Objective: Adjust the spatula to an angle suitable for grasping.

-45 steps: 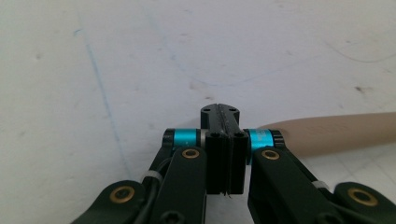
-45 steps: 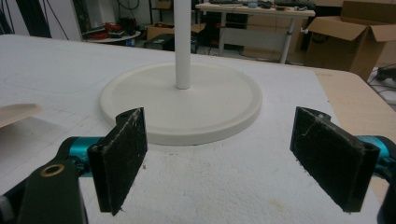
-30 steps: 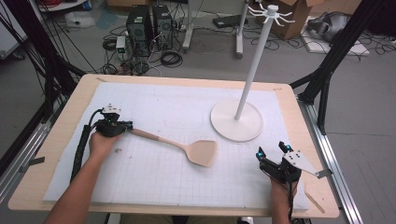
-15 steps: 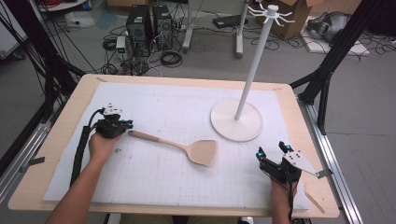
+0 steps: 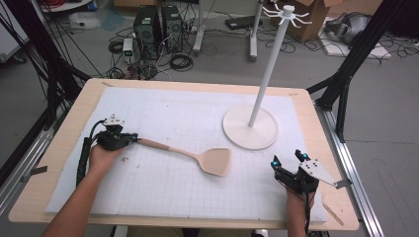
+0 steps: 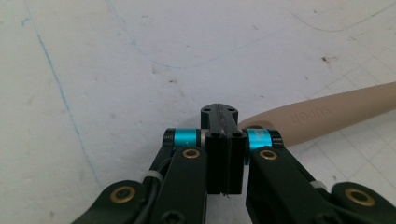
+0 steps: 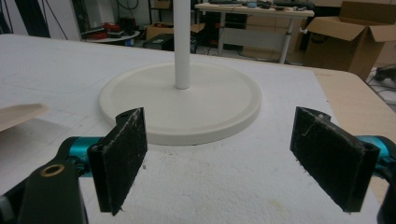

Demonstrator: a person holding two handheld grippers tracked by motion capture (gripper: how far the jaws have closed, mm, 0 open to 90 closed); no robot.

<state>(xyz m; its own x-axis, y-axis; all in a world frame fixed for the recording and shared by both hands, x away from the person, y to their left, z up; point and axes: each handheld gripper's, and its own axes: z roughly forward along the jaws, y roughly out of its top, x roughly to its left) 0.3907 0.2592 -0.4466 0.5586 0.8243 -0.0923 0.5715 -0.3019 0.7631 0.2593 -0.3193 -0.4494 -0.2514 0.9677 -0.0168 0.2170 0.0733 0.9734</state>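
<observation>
A beige wooden spatula lies flat on the white grid mat, its blade toward the table's middle. My left gripper rests at the handle's end with its jaws pressed together. In the left gripper view the left gripper holds nothing, and the spatula handle lies just beside its right jaw. My right gripper sits near the front right of the mat, open and empty. In the right gripper view the right gripper faces the white stand's round base, with the spatula blade at the far left.
A white stand with a round base, a tall pole and hooks on top occupies the back right of the mat. The wooden table edge frames the mat. Computers, cables and boxes lie on the floor beyond.
</observation>
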